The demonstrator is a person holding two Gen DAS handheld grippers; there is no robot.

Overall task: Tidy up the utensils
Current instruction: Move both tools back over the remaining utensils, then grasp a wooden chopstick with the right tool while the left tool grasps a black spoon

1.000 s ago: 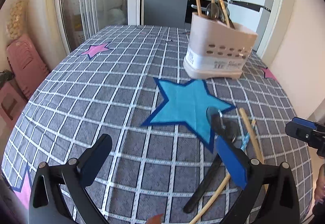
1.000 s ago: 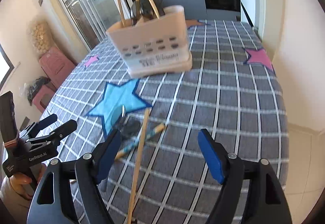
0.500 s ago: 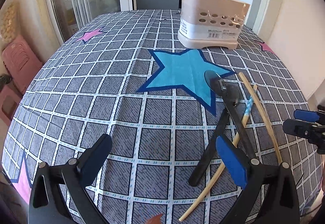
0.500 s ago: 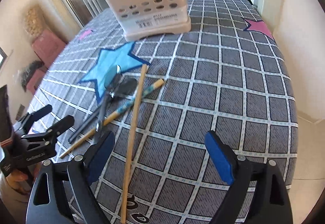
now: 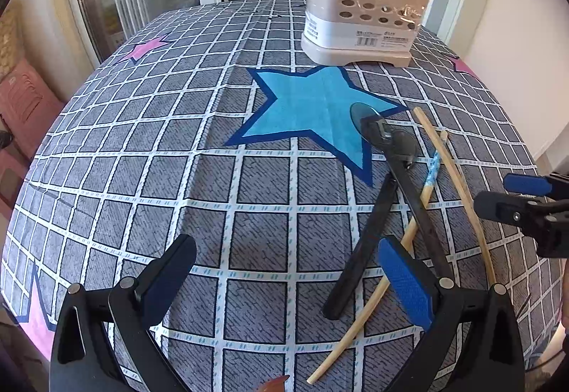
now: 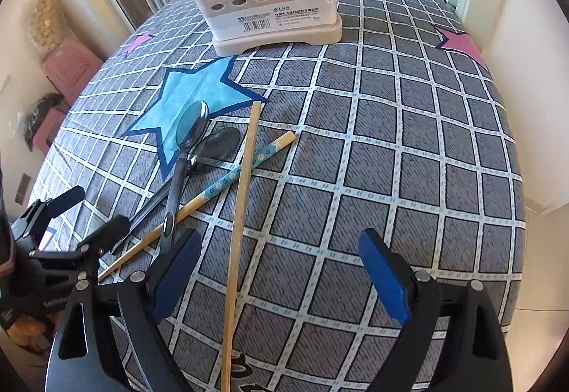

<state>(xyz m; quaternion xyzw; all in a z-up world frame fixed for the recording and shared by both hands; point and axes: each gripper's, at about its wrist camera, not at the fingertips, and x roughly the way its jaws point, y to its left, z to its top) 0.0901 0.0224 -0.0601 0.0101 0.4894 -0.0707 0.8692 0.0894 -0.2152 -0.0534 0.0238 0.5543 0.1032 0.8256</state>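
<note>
1. Utensils lie crossed near the table's front edge: 2 spoons [image 6: 188, 143], patterned chopstick [image 6: 227, 178], plain chopstick [image 6: 242, 200].
2. Plain chopstick's long axis runs between the right gripper [image 6: 277, 274] fingers, nearer than the left gripper [image 5: 284, 285].
3. Both grippers gape wide, holding nothing.
4. Caddy [image 6: 263, 1] stands beyond.

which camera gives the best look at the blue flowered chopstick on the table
The right wrist view: the flowered chopstick shows nearly whole, its pattern clear, crossing under the plain chopstick. In the left wrist view it lies partly hidden behind the black-handled spoons.
</note>
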